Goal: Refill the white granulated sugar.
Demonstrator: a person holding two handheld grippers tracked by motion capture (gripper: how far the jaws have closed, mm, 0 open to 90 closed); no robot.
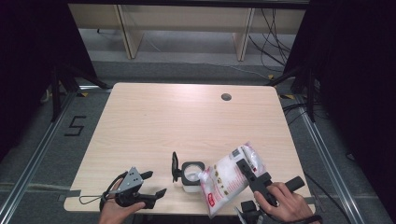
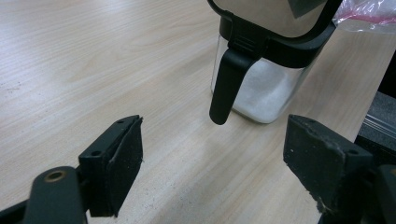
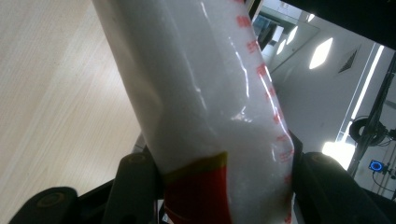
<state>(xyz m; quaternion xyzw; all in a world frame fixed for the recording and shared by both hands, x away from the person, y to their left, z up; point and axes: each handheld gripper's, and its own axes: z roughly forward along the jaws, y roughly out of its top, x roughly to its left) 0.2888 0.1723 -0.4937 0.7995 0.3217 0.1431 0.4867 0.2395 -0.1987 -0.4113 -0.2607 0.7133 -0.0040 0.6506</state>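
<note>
A clear jar (image 1: 190,176) with a black rim and a flipped-up lid (image 1: 175,165) stands near the table's front edge, white granules in its bottom. A plastic bag of white granules (image 1: 229,176) with red print hangs tilted over it, its lower corner at the jar's mouth. My right gripper (image 1: 243,166) is shut on the bag (image 3: 205,93), whose body sits pinched between the jaws of my right gripper (image 3: 219,186). My left gripper (image 1: 155,183) rests open to the left of the jar. Between its wide-apart jaws my left gripper (image 2: 210,154) faces the jar (image 2: 261,88), a short way off.
The wooden table (image 1: 187,121) has a round cable hole (image 1: 226,97) at its far right. The jar and both grippers sit close to the front edge. Beyond the table stand shelf legs and floor cables (image 1: 275,42).
</note>
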